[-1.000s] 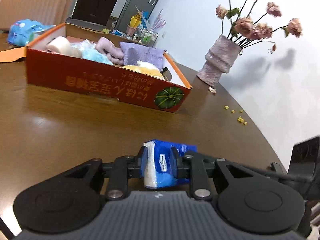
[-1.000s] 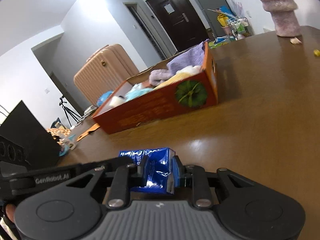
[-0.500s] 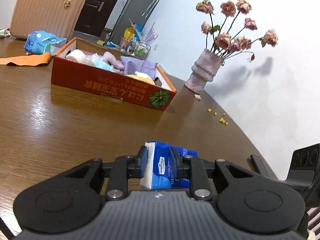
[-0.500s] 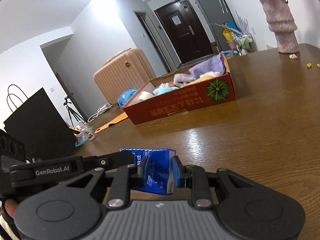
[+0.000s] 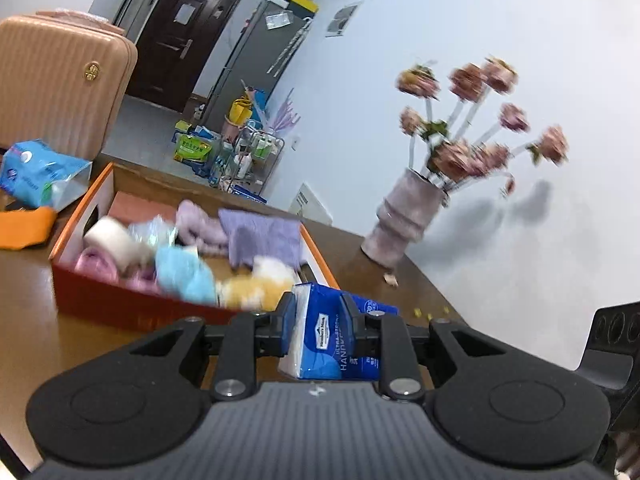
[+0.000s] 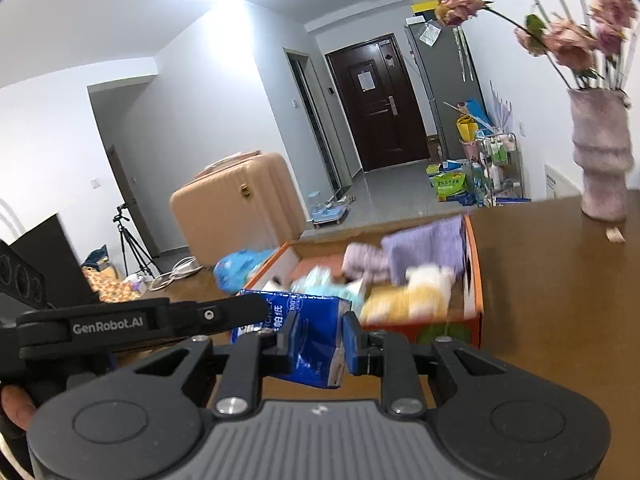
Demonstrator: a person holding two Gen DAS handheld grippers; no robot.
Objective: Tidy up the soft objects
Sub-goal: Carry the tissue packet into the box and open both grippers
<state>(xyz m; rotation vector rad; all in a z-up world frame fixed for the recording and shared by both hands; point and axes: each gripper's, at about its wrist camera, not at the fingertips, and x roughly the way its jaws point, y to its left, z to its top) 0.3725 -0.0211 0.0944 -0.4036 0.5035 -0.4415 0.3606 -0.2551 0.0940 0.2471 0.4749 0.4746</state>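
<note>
Step in hand: transport. Both tools carry one blue tissue pack clear of the counter, toward the orange box.
Left tool: fingers narrow, clamped on one end of the tissue pack; white tissue edge shows at that end.
Right tool: fingers narrow, clamped on the other end of the same pack, where the wrapper is crumpled.
Tissue pack position: held between the two tools, in front of the near wall of the orange box, at its right-hand end. Whether it has crossed the near wall cannot be told; the frames are blurred by motion.
Box contents: white roll, light blue cloth, yellow plush, folded purple towel, pink cloths. The box appears almost full; little bare floor shows.
Surroundings: vase of dried flowers stands on the counter, well apart to the right of the box; a second blue bag lies beyond the box's left end.
Progress (judgement): most soft items appear already boxed; this pack looks like one of the last.
Next move calls for: bringing the pack over the box, lowering it onto the pile, then opening both tools together.
Risk (judgement): uneven release could tip the pack over the rim.
</note>
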